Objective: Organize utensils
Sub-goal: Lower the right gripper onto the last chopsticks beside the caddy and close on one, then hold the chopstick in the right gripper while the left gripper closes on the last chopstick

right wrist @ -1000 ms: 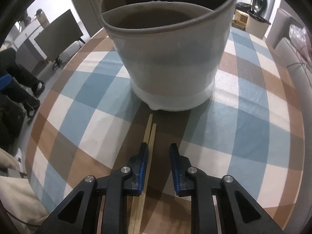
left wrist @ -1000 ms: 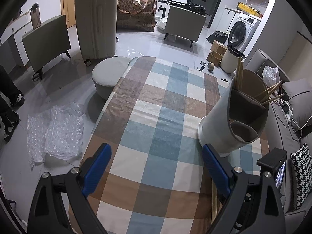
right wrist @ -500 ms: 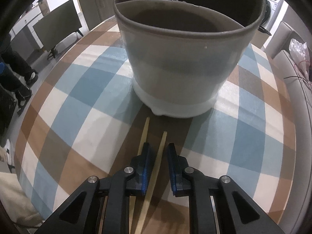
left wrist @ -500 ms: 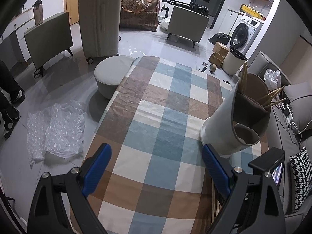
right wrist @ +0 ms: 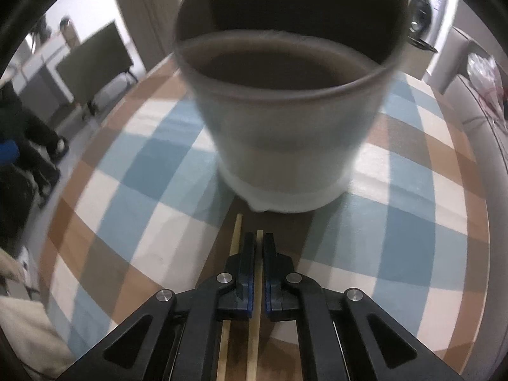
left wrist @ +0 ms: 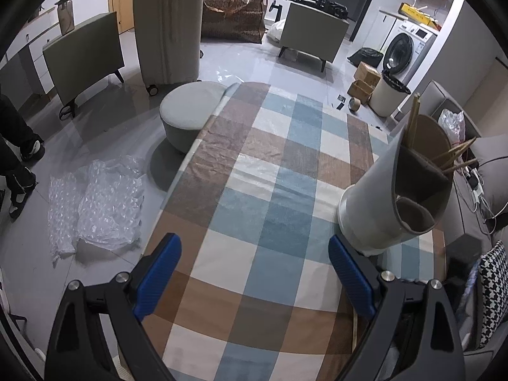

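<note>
A white two-compartment utensil holder (left wrist: 384, 203) stands at the right side of the checked tablecloth (left wrist: 270, 190), with several wooden chopsticks (left wrist: 454, 155) sticking out of its back compartment. In the right wrist view the holder (right wrist: 285, 120) is close ahead. My right gripper (right wrist: 259, 238) is shut on one wooden chopstick (right wrist: 254, 343) just in front of the holder's base. A second chopstick (right wrist: 235, 235) lies on the cloth just left of it. My left gripper (left wrist: 254, 273) is open and empty above the near end of the table.
A round grey ottoman (left wrist: 190, 114) stands beyond the table's far left corner. Bubble wrap (left wrist: 95, 203) lies on the floor to the left. A sofa with a houndstooth cushion (left wrist: 492, 289) runs along the right. A person's legs (left wrist: 16, 158) are at the far left.
My right gripper has closed from partly open onto one of the two chopsticks, which has parted from the other. The left gripper has stayed open while its view has shifted slightly.
</note>
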